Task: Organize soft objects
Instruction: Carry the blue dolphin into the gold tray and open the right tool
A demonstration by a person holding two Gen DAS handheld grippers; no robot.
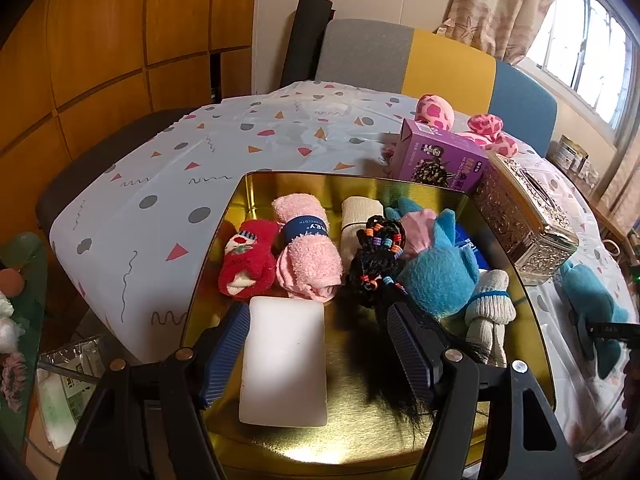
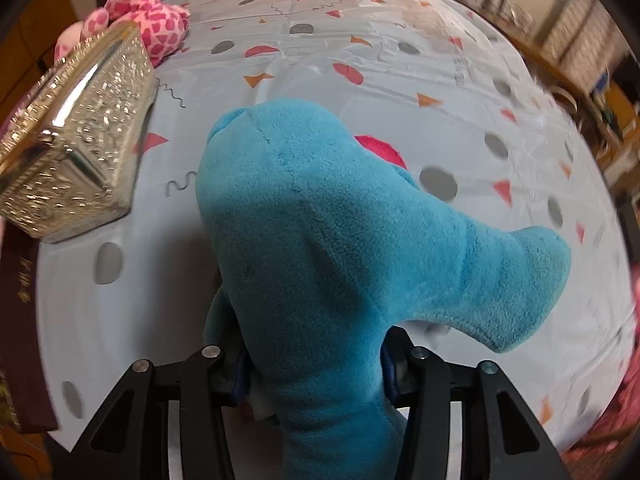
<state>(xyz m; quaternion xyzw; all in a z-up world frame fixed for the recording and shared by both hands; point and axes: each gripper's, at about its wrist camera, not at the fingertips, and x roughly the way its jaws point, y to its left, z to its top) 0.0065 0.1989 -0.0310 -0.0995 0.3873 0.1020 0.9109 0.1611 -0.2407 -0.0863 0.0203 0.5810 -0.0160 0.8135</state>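
Observation:
A gold tray (image 1: 360, 432) holds a red sock (image 1: 248, 260), a rolled pink towel (image 1: 308, 256), a beige roll (image 1: 356, 216), a black beaded hairpiece (image 1: 376, 264), a blue plush (image 1: 436, 272) and a white sock bundle (image 1: 488, 300). My left gripper (image 1: 318, 320) hangs open over the tray's near part. A white foam block (image 1: 284, 360) lies between its fingers, against the left pad and apart from the right one. My right gripper (image 2: 316, 372) is shut on a teal plush toy (image 2: 340, 232) over the patterned tablecloth (image 2: 360, 60). The same toy (image 1: 592, 308) shows right of the tray.
An ornate silver tissue box (image 1: 524, 216) (image 2: 72, 152) stands by the tray's right rim. Behind it are a purple carton (image 1: 440, 156) and a pink spotted plush (image 1: 436, 112) (image 2: 148, 20). Chairs stand along the table's far side. A glass side table (image 1: 24, 280) with clutter is at the left.

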